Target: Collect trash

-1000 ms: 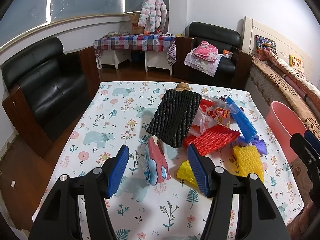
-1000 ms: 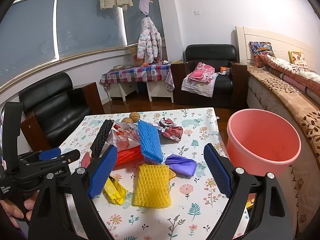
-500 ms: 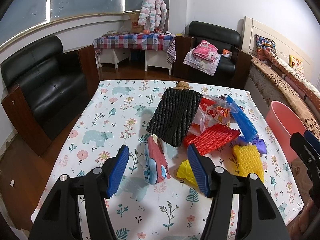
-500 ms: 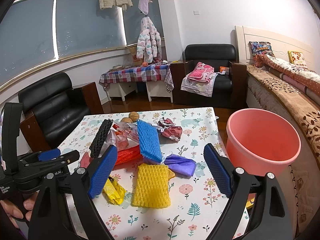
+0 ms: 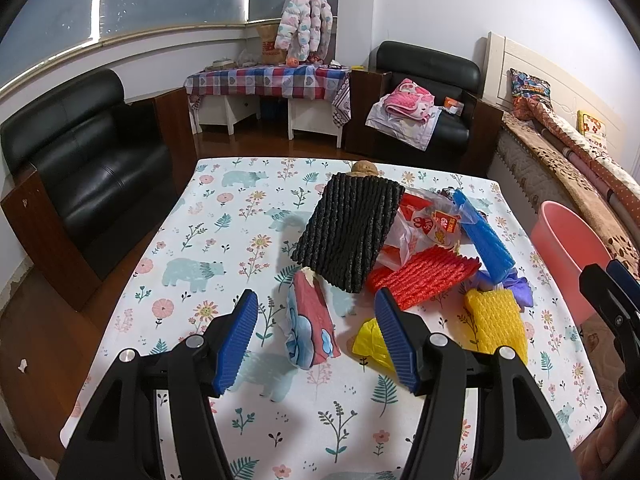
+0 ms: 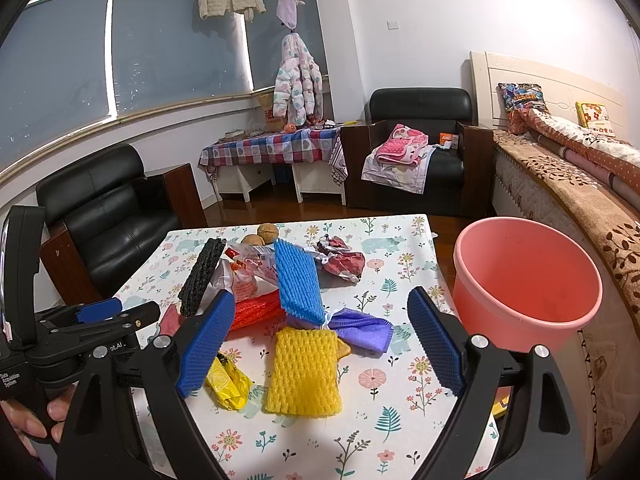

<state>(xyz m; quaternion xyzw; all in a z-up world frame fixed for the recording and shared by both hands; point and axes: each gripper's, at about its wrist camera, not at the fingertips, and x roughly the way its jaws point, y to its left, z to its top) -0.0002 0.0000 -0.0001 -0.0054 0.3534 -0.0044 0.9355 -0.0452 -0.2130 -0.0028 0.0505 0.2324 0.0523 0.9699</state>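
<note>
Trash lies in a heap on the floral tablecloth (image 5: 224, 240): a black foam net (image 5: 347, 232), a red foam net (image 5: 424, 276), a blue foam net (image 6: 298, 276), a yellow foam net (image 6: 305, 372), a purple wrapper (image 6: 360, 330), a yellow wrapper (image 6: 228, 384), a pink-and-blue packet (image 5: 310, 320) and a plastic bag (image 5: 430, 226). My left gripper (image 5: 316, 340) is open just in front of the pink-and-blue packet. My right gripper (image 6: 320, 344) is open above the yellow net. A pink bucket (image 6: 528, 280) stands right of the table.
Two walnuts (image 6: 262, 235) and a crumpled dark red wrapper (image 6: 344, 258) sit at the table's far side. Black armchairs (image 5: 80, 160) flank the table on the left and behind. A bed (image 6: 580, 184) runs along the right wall. A hand (image 6: 36, 420) holds the left gripper's handle.
Both grippers stay open and almost still. The views have shifted only slightly; no piece of trash has moved.
</note>
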